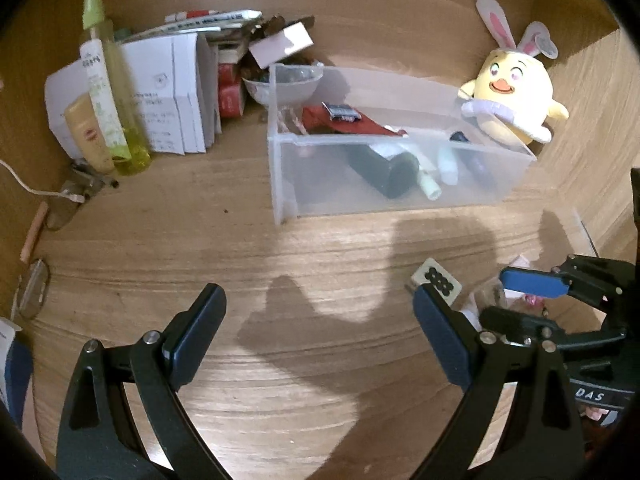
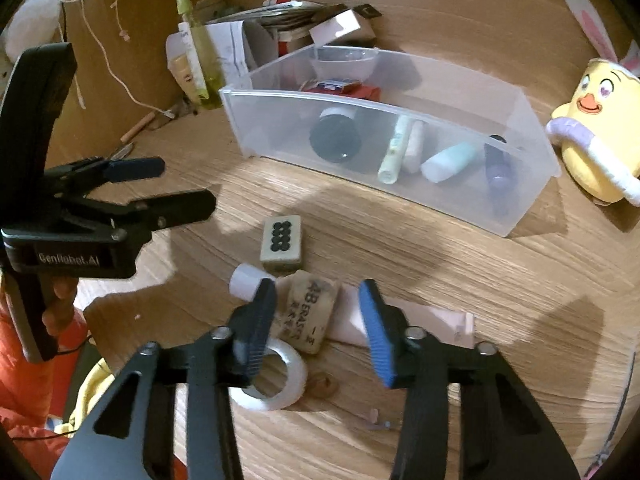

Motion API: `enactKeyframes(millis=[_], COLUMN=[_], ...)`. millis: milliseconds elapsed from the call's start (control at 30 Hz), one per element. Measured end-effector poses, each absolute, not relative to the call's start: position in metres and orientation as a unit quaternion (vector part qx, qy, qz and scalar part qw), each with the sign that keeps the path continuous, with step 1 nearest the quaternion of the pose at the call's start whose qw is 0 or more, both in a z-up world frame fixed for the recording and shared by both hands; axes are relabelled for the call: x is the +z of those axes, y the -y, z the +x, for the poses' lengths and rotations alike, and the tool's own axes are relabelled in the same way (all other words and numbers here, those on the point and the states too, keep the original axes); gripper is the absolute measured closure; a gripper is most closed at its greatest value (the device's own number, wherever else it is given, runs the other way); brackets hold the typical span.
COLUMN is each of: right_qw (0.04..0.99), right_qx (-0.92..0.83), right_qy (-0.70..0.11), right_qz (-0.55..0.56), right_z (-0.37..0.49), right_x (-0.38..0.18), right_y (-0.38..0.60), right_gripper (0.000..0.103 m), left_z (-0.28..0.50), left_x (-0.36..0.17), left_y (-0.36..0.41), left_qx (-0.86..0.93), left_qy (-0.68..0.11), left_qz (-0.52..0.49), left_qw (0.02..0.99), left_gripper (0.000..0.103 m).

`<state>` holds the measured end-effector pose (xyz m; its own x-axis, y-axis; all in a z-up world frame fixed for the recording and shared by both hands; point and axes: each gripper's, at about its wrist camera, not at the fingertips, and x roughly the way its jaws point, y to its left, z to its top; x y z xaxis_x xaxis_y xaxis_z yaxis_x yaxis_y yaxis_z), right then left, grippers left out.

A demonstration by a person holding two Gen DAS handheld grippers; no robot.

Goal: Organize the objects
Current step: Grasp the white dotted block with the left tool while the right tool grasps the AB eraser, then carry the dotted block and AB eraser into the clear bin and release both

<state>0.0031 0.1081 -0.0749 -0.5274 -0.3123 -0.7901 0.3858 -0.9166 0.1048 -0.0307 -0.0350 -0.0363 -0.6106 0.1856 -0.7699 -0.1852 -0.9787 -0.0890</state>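
Beige eraser (image 2: 307,317) sits between our right gripper's (image 2: 318,322) parted, untouching pads; mahjong tile (image 2: 281,243) beyond, tape roll (image 2: 276,380) beneath.

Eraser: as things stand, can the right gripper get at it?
Probably yes. The right gripper points down at the eraser, which lies between its spread fingers with nothing on top. It does rest partly on a pink tube, with a tape roll close by, which might get nudged.

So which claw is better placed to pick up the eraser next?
Right. The right claw already straddles the eraser, fingers on either side, not visibly pressing. The left claw hangs open over bare table, nothing between its fingers.
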Motion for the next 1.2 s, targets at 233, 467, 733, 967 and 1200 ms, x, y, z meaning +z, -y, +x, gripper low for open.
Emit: enactKeyframes(millis=[233,467,733,967,1200], right_qw=[0.183,0.153,0.134,0.142,0.145], right_qx=[-0.88,-0.897,-0.905,-0.904,-0.909], right_qy=[-0.039,-0.013,0.009,0.017,0.022], right_qz=[0.436,0.415,0.404,0.403,0.389], right_z=[0.002,-0.002,-0.005,-0.009,-0.012], right_x=[-0.074,-0.059,-0.051,-0.054,-0.048], right_y=[-0.11,-0.135,-0.161,-0.163,-0.164], right_gripper=[0.079,0.08,0.08,0.08,0.08], left_z=[-0.034,-0.042,-0.055,-0.054,-0.059], left_x=[-0.044,-0.048,-0.054,-0.059,-0.055], left_y=[0.016,-0.006,-0.024,-0.027,-0.02], left_qx=[0.887,0.878,0.873,0.876,0.878], left_qy=[-0.011,-0.022,-0.023,-0.047,-0.031], left_qz=[-0.442,-0.452,-0.461,-0.459,-0.457], left_qw=[0.134,0.156,0.159,0.143,0.138], left_gripper=[0.007,0.007,0.011,0.054,0.079])
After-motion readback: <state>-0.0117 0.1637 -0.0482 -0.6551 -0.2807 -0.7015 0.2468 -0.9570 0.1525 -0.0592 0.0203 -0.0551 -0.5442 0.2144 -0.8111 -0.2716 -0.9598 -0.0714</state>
